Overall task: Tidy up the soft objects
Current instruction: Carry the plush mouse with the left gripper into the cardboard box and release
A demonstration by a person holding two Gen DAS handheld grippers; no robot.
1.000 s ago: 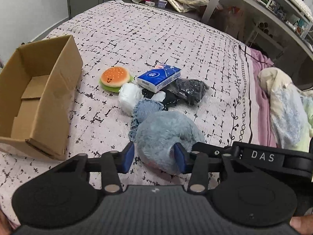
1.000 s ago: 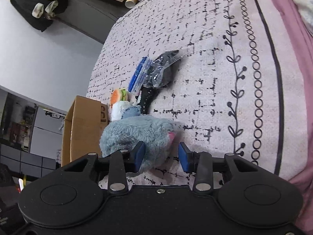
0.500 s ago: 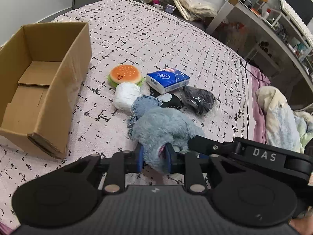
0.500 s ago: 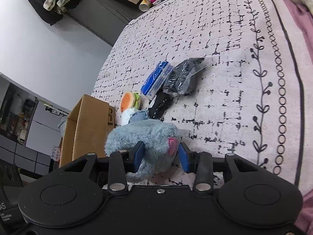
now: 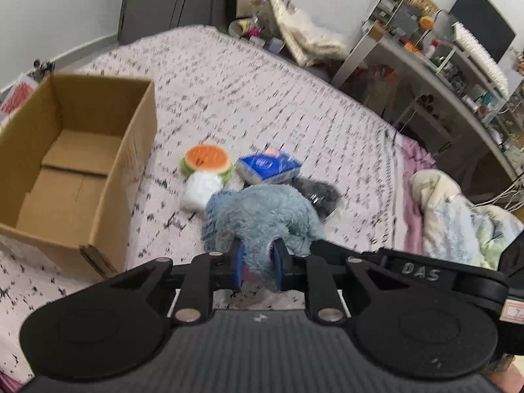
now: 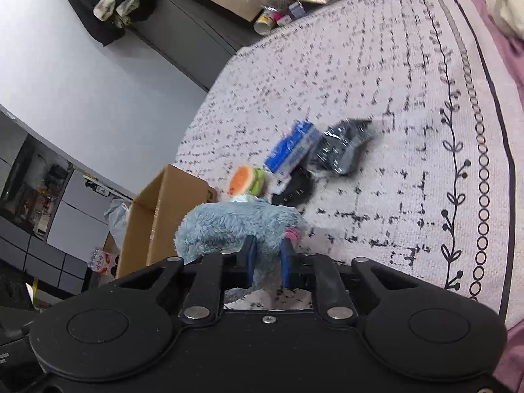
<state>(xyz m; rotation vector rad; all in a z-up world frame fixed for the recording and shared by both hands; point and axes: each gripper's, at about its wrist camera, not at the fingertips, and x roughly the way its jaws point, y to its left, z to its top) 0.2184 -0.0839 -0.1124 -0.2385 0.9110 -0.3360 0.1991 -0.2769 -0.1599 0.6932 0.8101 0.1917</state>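
Left gripper (image 5: pixel 257 258) pinching blue plush (image 5: pixel 262 209); right gripper (image 6: pixel 266 260) clamped on same plush (image 6: pixel 235 226), lifted off bed (image 5: pixel 229 91). Just beyond plush: white bundle (image 5: pixel 201 188), burger toy (image 5: pixel 206 160), tissue pack (image 5: pixel 267 167), black bag (image 5: pixel 319 191). Left of left gripper, open box (image 5: pixel 75 163) on bed. Farther right, crumpled blanket (image 5: pixel 458 216); beyond, cluttered shelves (image 5: pixel 458 75).
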